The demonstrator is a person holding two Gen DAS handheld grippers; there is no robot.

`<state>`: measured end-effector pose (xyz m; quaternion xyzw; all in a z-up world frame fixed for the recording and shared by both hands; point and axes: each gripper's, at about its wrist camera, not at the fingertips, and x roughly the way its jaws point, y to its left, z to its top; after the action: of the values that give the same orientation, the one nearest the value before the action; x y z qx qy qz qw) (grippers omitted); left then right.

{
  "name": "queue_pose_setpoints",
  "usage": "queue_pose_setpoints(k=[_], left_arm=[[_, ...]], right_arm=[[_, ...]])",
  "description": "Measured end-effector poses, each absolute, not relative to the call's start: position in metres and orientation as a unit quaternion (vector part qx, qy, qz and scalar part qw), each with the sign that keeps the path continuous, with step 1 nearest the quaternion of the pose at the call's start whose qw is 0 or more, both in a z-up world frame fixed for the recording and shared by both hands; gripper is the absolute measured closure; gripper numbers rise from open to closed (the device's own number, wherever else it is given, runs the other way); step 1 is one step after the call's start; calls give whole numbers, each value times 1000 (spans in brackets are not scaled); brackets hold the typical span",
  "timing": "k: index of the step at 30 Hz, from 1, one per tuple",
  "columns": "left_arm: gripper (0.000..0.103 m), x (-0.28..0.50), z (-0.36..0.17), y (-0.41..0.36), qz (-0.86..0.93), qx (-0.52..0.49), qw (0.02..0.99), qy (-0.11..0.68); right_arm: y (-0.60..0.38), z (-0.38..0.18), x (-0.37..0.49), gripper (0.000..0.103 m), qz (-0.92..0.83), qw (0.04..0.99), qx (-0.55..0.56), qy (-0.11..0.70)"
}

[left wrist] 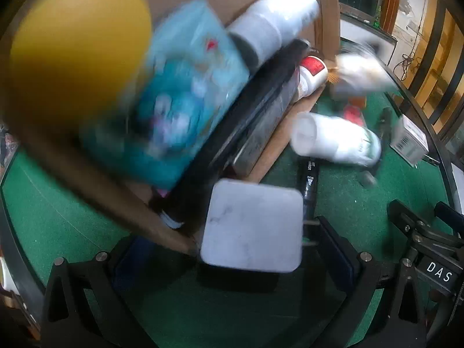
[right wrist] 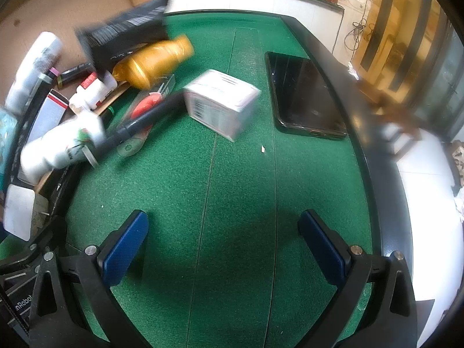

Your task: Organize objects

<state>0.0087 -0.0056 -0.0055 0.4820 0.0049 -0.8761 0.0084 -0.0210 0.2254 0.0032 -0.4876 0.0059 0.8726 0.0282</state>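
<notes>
The left gripper (left wrist: pixel 232 249) points steeply down, its two black fingers spread as wide as they go. The pads do not press on anything. The right gripper (right wrist: pixel 224 246) also points steeply down with its blue pads (right wrist: pixel 124 249) far apart, and nothing stands between them. No hand is visible.

On the green felt table (right wrist: pixel 237 191), counting clockwise from nine o'clock: one white square charger (right wrist: pixel 18 216), two white plastic bottles, one lying (right wrist: pixel 55 148) and one with a red label (right wrist: pixel 92 92), one gold metallic bottle (right wrist: pixel 153 61), one small white cardboard box (right wrist: pixel 221 107) at twelve, and one black smartphone (right wrist: pixel 304 95) at one o'clock. One teal printed packet (left wrist: pixel 185 95) sits in one brown cardboard box (left wrist: pixel 95 185).
</notes>
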Motion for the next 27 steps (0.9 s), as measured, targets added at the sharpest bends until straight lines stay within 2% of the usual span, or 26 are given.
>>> queue_pose_setpoints(k=[27], left_arm=[[1, 6, -26, -15, -876, 482, 8, 5]], right_arm=[[225, 3, -21, 0, 873, 28, -487, 6]])
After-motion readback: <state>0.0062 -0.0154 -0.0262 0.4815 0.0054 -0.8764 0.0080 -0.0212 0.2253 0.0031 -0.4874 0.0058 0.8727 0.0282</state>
